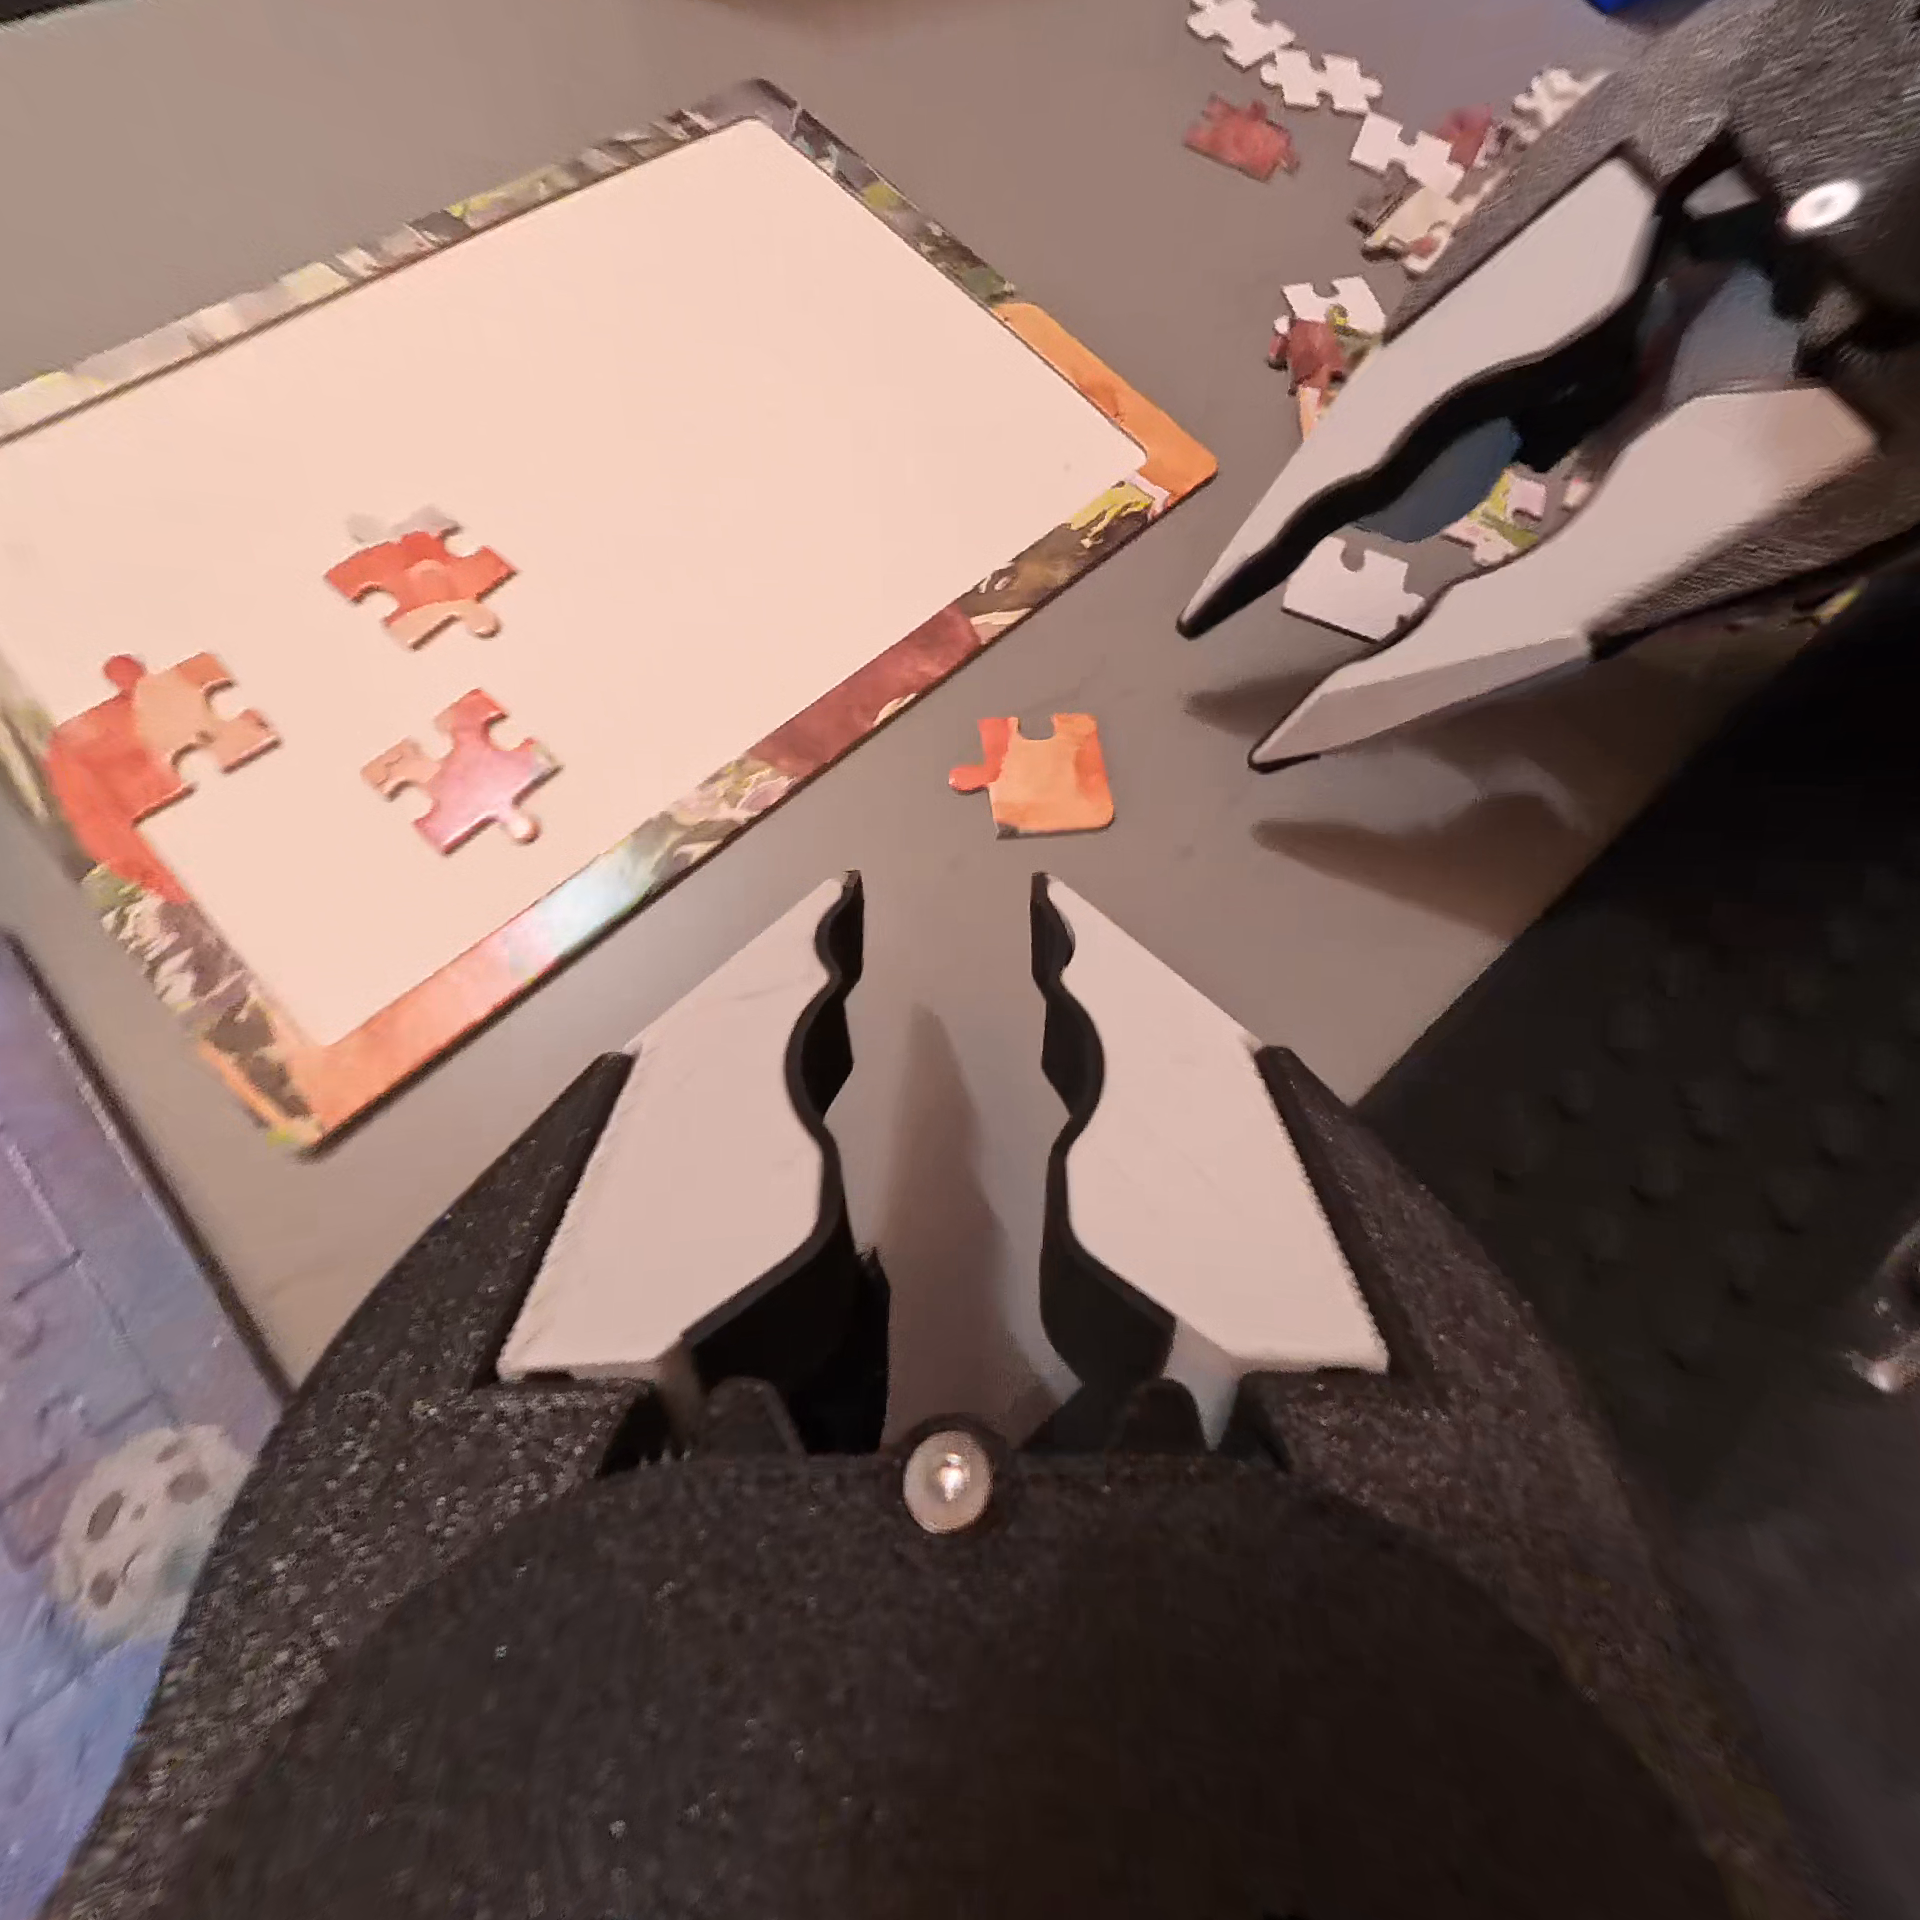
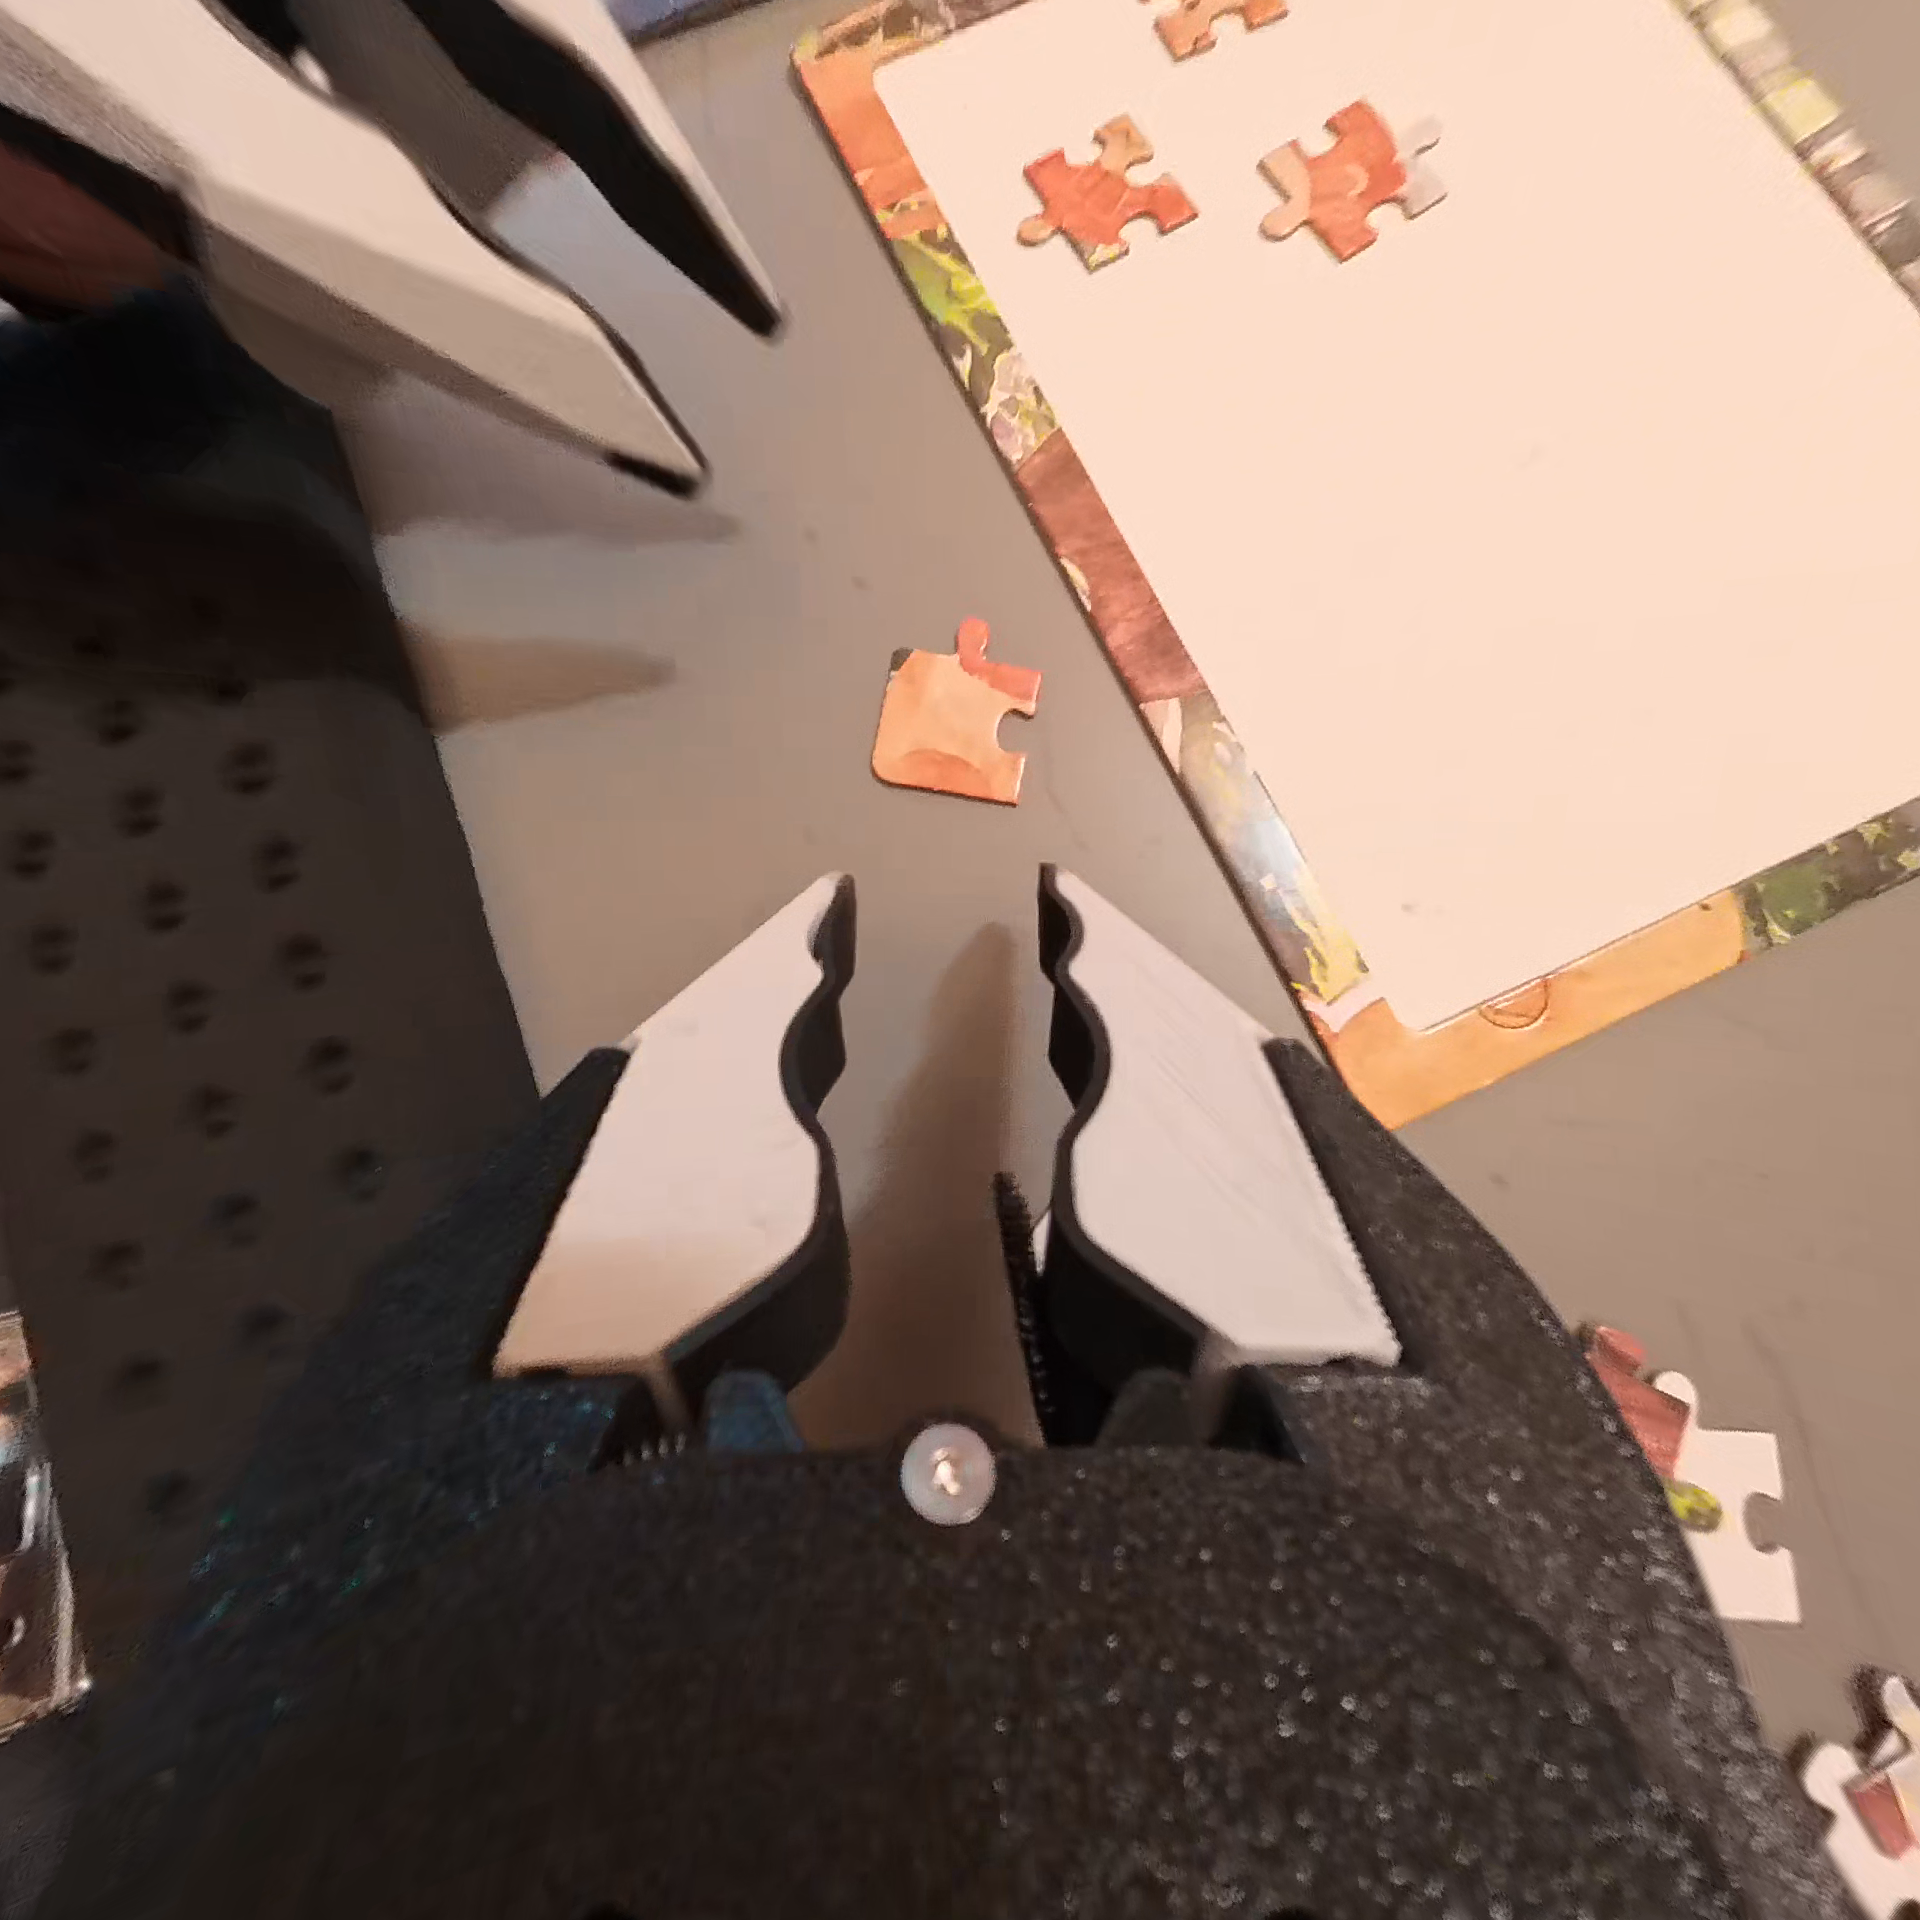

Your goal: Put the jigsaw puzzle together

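Jigsaw puzzle: a printed-border tray (image 1: 1081,613) lies flat on the grey desk (image 1: 1143,935), its white well mostly bare.
Tray contents: one reddish piece (image 1: 156,748) is fitted into a corner of the border; two more reddish pieces (image 1: 421,577) and (image 1: 462,769) lie loose and apart on the white.
Orange piece: a corner piece (image 1: 1039,774) lies face up on the desk just outside the tray's long edge, between the two grippers and touching neither.
Left gripper: the left gripper (image 1: 945,894) hovers near the orange piece with its fingers spread and nothing between them.
Right gripper: the right gripper (image 2: 945,883) points at the same piece from the opposite side, its fingers parted and empty.
Left wrist view only: a scatter of loose pieces (image 1: 1340,114), many white side up, lies beyond the tray's far corner; patterned flooring (image 1: 83,1351) shows past the desk edge.
Right wrist view only: a few stray pieces (image 2: 1735,1507) lie beside the right gripper's body, well apart from the tray.
Both views: a dark perforated surface (image 2: 208,935) borders the desk.
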Available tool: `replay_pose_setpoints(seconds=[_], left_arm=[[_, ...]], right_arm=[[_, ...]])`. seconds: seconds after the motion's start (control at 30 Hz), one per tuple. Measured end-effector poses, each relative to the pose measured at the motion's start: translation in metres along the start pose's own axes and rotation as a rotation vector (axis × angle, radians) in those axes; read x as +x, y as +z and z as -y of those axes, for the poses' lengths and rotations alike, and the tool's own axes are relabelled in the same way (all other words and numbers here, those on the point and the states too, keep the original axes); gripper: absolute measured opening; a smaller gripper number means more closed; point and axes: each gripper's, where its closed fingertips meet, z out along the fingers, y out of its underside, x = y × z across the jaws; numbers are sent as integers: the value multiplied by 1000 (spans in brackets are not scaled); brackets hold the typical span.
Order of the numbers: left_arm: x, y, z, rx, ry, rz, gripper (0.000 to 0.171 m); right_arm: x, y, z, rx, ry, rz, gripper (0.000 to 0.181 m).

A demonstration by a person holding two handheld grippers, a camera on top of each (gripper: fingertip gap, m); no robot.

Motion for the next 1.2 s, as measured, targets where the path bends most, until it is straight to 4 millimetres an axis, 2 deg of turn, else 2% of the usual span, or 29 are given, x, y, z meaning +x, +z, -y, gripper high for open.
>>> replay_pose_setpoints(seconds=[0.1,0.2,0.27,0.37,0.47,0.57,0.8,0.93,1.1,1.2], left_arm=[[15,22,8,-34,38,38,35],[27,40,1,-105,33,63,47],[30,48,-1,-128,-15,59,50],[29,54,-1,-155,-29,72,47],[23,61,-7,-213,-11,126,42],[25,62,-7,-231,4,145,30],[26,62,-6,-232,90,127,29],[6,42,-9,-257,271,173,29],[-60,-4,-7,-346,467,147,29],[-92,-11,-6,-378,530,25,29]], right_arm=[[8,-13,2,110,18,-54,33],[14,-32,-3,239,63,-112,32],[16,-45,-5,294,73,-143,30],[17,-63,5,409,67,-146,23],[13,-61,3,407,113,-65,23],[10,-58,1,390,98,-56,24],[7,-56,0,386,96,-35,24],[7,-54,-1,378,106,-23,24],[6,-47,-6,338,105,-9,25],[3,-41,-9,308,91,-6,25]])
